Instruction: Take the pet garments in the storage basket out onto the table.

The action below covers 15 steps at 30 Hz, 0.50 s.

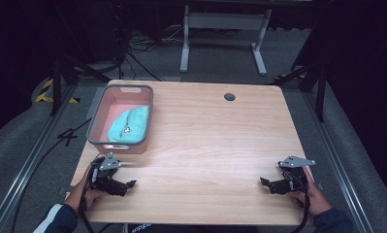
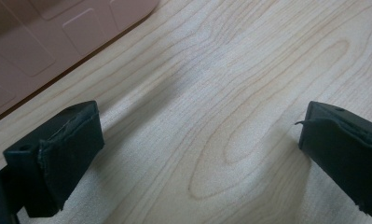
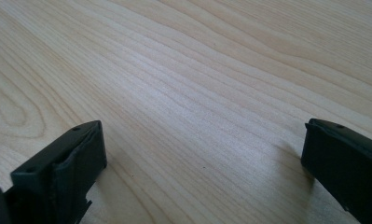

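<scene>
In the high view both grippers rest low on the table, near the bottom edge of the frame: the left gripper at lower left, the right gripper at lower right, well apart from each other. Each has its jaws spread wide with nothing but bare wood between them, as the left gripper view and the right gripper view both show.

The thing nearest the work is the cloth, teal, crumpled inside the bin at the upper left of the table. It lies toward the bin's right and near side. The left gripper sits just below the bin's near wall; a corner of that pink wall fills the upper left of the left gripper view.

Risks, as I judge them:
- The left gripper is close to the bin. A straight push forward could catch the near wall and shove or tip the bin instead of clearing the rim.
- The cloth is soft and bunched. A shallow pinch could take only a fold, so it slips out or drags over the rim and pulls the light bin along.
- The trailing cable at lower left could snag the table edge on a long reach.
- The right gripper is far from the bin; a reach across the table could collide with the left one.
</scene>
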Available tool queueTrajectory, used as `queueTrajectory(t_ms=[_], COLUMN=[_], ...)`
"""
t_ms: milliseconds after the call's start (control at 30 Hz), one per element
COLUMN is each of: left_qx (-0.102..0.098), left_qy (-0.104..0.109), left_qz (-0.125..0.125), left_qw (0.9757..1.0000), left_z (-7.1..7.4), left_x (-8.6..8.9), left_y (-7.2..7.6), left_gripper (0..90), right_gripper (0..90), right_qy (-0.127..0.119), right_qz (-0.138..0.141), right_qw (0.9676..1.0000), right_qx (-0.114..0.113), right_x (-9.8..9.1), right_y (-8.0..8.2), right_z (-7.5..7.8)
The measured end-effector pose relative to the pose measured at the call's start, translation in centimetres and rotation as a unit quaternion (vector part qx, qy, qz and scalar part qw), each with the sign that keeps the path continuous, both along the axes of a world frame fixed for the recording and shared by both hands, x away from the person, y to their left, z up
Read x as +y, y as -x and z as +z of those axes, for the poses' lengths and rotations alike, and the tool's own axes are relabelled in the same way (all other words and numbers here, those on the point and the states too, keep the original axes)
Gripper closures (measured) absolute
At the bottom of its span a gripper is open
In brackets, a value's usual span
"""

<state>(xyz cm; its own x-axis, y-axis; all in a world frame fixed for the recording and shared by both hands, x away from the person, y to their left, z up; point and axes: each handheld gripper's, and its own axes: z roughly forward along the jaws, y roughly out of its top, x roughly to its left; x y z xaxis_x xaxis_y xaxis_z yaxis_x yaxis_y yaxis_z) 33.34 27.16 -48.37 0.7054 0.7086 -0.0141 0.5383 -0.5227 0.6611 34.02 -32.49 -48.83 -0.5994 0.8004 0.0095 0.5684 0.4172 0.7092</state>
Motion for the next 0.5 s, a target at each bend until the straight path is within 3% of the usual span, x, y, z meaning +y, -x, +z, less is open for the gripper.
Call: queueTrajectory(t_ms=[500], left_qx=[0.001], left_qy=[-0.004], left_qz=[-0.004], left_qw=[1.0000], left_z=[0.10], left_x=[0.20], left_y=[0.20], left_gripper=[0.6], right_gripper=[0.2], right_qy=[0.000], right_qz=[-0.001], right_qw=[1.0000], right_qx=[0.000], right_x=[0.03], right_y=[-0.01], right_z=[0.00])
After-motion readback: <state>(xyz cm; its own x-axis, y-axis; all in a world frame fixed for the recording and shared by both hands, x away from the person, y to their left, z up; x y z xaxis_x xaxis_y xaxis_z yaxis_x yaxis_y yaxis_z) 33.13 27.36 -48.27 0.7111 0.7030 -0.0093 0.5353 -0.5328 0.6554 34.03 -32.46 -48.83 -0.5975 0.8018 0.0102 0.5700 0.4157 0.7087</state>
